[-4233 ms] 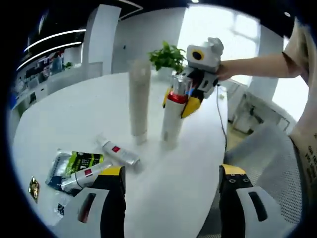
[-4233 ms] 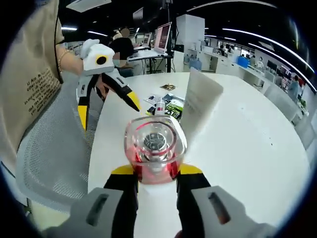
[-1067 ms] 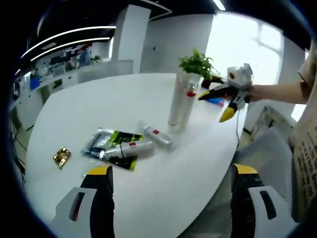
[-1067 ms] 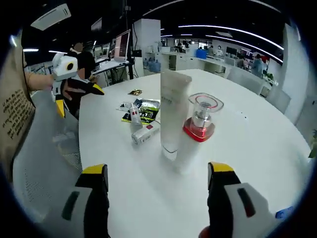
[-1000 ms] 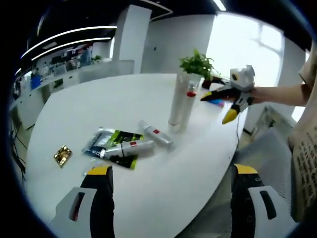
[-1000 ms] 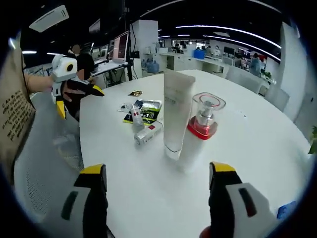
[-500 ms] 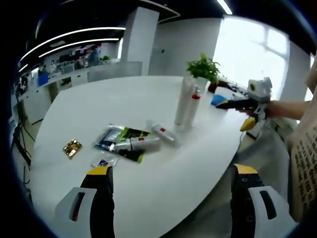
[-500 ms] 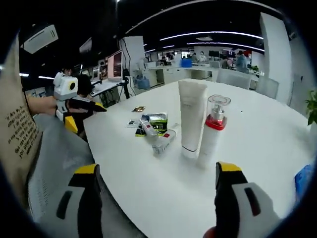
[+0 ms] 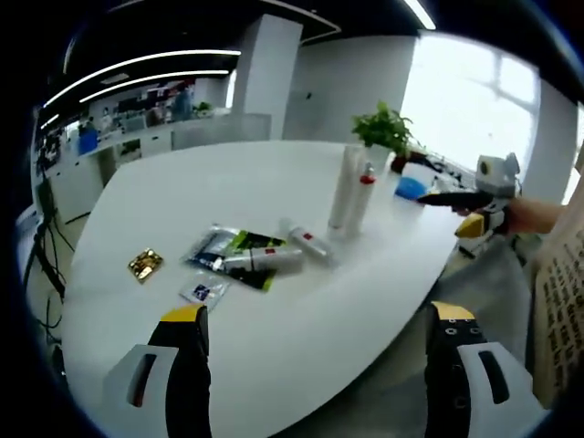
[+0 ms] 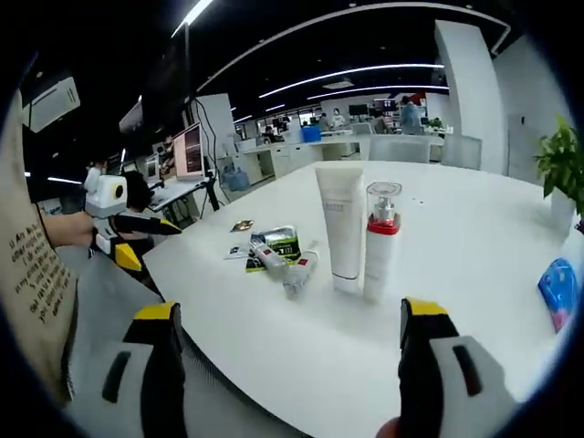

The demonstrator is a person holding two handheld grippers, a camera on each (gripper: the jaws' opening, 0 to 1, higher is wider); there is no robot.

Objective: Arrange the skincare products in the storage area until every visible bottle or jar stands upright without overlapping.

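Meanwhile both tools, left tool and right tool, gape empty over the table.

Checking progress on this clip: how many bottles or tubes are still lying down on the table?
2: small silver tubes with red labels, side by side near the green sachet, left of the two upright containers. Others may be hidden.

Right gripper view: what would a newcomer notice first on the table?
Two products stand upright side by side mid-table: a white tube and a pump bottle with a red collar. Beyond them two small bottles lie flat beside a green sachet.
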